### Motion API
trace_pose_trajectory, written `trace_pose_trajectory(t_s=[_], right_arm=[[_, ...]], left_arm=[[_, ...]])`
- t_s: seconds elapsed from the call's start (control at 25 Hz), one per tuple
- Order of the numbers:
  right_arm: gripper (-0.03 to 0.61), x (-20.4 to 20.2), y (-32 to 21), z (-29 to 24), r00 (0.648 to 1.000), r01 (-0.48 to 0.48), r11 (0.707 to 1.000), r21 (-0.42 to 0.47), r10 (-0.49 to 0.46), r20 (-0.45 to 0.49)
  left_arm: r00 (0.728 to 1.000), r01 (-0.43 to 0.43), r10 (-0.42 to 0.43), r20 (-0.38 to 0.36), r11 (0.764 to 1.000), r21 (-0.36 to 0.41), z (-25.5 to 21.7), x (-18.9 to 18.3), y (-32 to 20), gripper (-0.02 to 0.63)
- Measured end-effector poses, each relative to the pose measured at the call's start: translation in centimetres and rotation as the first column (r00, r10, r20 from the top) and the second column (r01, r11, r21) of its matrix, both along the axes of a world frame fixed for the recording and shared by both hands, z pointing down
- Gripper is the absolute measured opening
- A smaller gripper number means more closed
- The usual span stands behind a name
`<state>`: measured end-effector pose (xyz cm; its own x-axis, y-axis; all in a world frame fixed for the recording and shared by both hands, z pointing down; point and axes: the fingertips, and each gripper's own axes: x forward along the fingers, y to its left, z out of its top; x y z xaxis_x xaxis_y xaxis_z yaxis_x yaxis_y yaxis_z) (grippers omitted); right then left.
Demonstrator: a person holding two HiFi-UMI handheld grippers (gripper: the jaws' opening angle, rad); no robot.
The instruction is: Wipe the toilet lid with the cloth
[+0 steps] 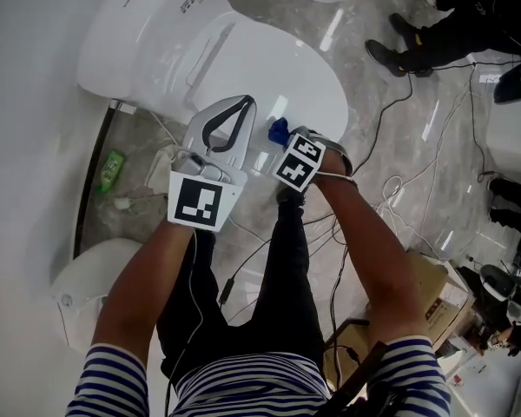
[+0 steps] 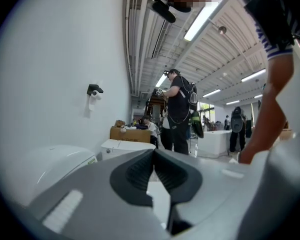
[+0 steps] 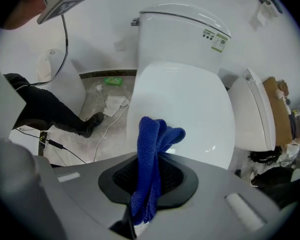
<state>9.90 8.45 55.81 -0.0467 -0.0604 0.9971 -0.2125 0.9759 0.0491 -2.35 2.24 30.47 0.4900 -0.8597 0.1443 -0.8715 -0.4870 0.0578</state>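
My right claw [image 3: 149,181] squeezed the blue cloth [image 3: 155,134] over the white toilet lid [image 3: 190,99] in the middle. My left claw [image 2: 154,159] was closed on nothing.

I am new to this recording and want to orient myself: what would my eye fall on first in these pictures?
The blue cloth stands out most. It is pinched in the closed jaws of the right gripper, over the front part of the white toilet lid, which is down. Beside it, the left gripper is shut and holds nothing.
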Motion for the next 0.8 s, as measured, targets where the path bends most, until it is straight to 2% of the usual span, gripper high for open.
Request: trace_pose_trajectory(t_s=[0.24,0.52,0.8], right_arm=[[0.06,4.9,-6.7,-0.7,1.0,-0.025,0.999,0.039,0.026,-0.002],[0.06,10.8,-14.2,-0.1,1.0,-0.023,0.998,0.054,0.022,0.004],[0.061,13.7,-20.2,0.7,1.0,-0.008,0.999,0.049,0.007,0.027]], left_arm=[[0.999,0.041,-0.04,0.007,0.999,-0.017,0.8,2.7,-3.1,0.005],[0.998,0.055,-0.054,0.012,0.998,-0.036,2.1,8.6,-8.6,0.005],[0.997,0.08,-0.079,0.025,0.995,-0.058,3.3,11.8,-13.9,0.005]])
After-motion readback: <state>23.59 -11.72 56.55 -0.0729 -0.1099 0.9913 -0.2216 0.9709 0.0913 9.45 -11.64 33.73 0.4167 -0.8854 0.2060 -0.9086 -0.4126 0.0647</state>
